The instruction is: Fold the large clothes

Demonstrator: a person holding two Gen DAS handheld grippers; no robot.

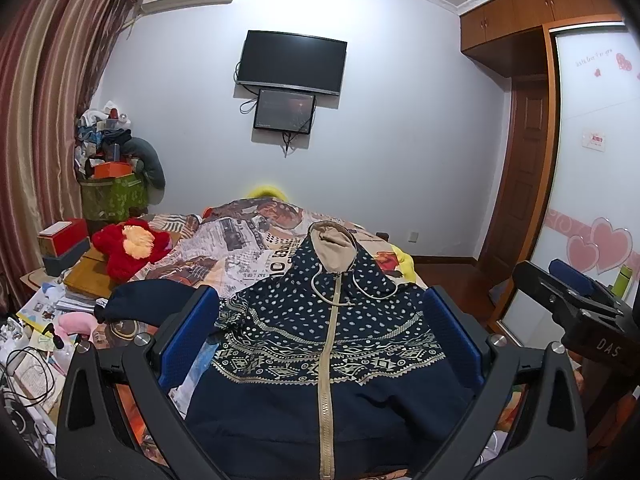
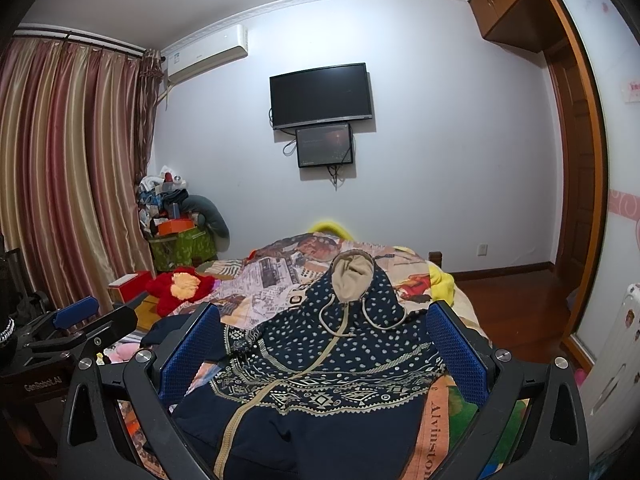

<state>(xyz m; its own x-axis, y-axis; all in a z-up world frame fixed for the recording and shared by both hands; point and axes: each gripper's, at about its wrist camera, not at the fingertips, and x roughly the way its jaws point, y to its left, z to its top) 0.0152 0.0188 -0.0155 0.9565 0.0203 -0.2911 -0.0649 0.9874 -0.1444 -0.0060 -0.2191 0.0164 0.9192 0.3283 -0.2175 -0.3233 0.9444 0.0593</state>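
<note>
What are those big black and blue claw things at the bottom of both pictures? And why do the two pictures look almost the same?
Those are grabbing tools. A person holds one in each hand, and each tool has a small camera looking forward between its two fingers. One picture comes from the left gripper, the other from the right gripper. The blue parts are the fingers, and on both tools they are spread open, holding nothing.

The pictures look alike because both cameras point at the same bed. On it lies a dark blue hoodie with white dots, a tan zipper and a tan-lined hood, spread out front side up. It is waiting to be folded. At the edge of each picture you can spot the other tool. A red plush toy sits beside the bed.
</note>
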